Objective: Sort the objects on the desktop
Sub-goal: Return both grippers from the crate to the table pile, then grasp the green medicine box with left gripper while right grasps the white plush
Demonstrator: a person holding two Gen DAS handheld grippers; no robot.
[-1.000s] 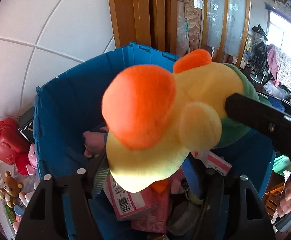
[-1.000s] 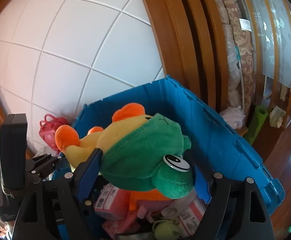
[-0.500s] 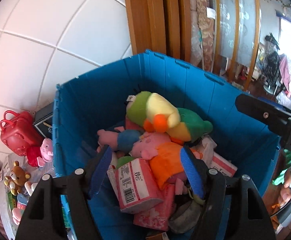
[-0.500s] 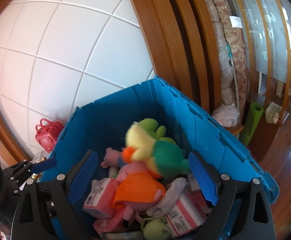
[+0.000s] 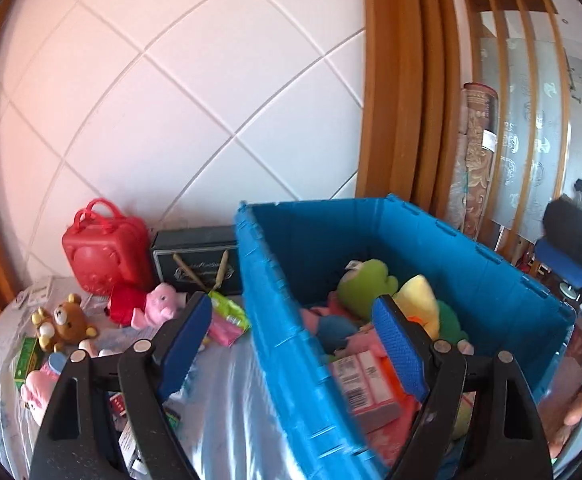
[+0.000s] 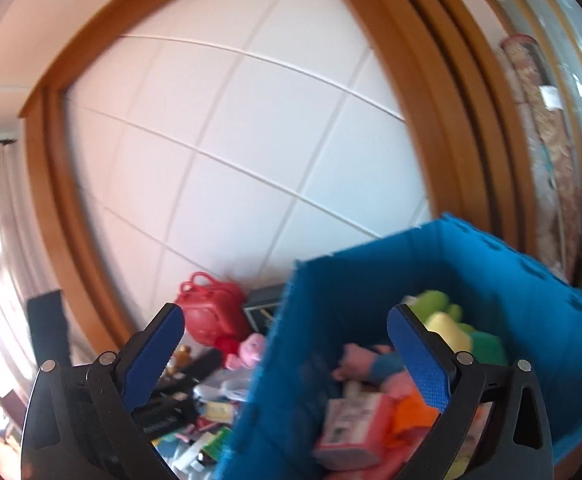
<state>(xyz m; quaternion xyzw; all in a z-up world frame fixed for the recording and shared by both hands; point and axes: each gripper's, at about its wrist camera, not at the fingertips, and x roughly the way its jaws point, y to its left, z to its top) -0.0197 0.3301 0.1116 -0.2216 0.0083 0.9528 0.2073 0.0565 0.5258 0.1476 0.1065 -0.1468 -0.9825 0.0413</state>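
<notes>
A blue plastic crate [image 5: 275, 312] stands on the table at the right and holds several toys and boxes. The green and yellow plush [image 5: 415, 300] lies inside it, and also shows in the right wrist view [image 6: 451, 328]. A pink carton [image 5: 365, 384] lies in the crate below it. My left gripper [image 5: 291, 344] is open and empty, straddling the crate's left wall. My right gripper [image 6: 287, 360] is open and empty, above the crate's [image 6: 331, 320] left wall. Loose toys lie on the table to the left.
A red toy case [image 5: 105, 248] and a dark box [image 5: 195, 260] stand against the white tiled wall. A pink pig plush [image 5: 147, 306], a small brown bear [image 5: 67, 320] and small packets lie on the silver-covered table [image 5: 227, 412]. Wooden frames stand behind the crate.
The green and yellow plush, held over the crate a second ago, has dropped into it. Both grippers have opened and swung left, so the table's toys now show.
</notes>
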